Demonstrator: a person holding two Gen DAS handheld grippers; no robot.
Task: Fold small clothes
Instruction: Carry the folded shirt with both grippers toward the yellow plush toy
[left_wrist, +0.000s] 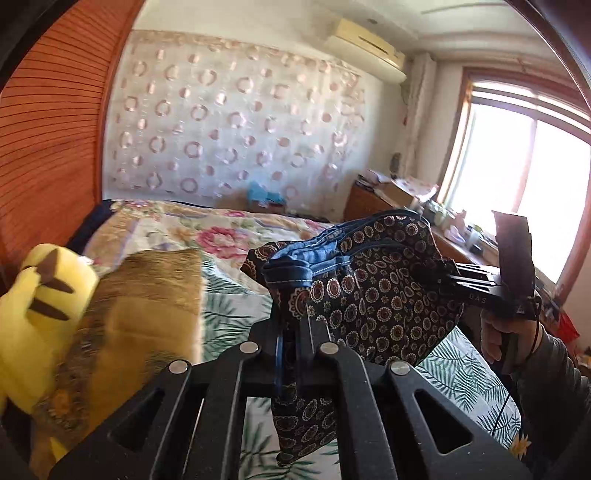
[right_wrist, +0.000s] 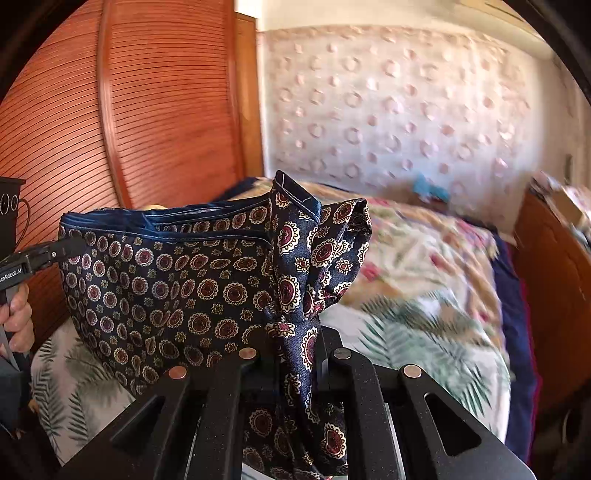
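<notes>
The patterned shorts (right_wrist: 177, 280) hang in the air above the bed (right_wrist: 424, 280), stretched between the two grippers. The left gripper (left_wrist: 291, 295) is pressed together on one end of the blue waistband (left_wrist: 295, 266), with cloth bunched up through its jaws and a tail hanging below. The right gripper (right_wrist: 295, 314) pinches the other end, where the fabric gathers into a thick twist that rises above the fingers and drapes down under them.

The cloth looks thin, light and silky, so it sags into a deep belly between the two holds and likely slides easily. The stitched waistband is the firmest part and seems the sound place to grip; the corners near the side seams would keep the piece flat. A pinch on a single slippery layer could let go if pulled hard.

Below, the leaf-print sheet (left_wrist: 229, 314) offers a soft, open patch for laying the shorts down. On the left side sit a gold cushion (left_wrist: 147, 295) and a yellow plush toy (left_wrist: 40, 295), close enough to catch a swinging hem. The ribbed wooden wardrobe (right_wrist: 155, 103) stands beyond the left hand (right_wrist: 16, 321), and a wooden cabinet (right_wrist: 554, 266) borders the bed's far side. The floral quilt (left_wrist: 221, 236) covers the bed farther back.
</notes>
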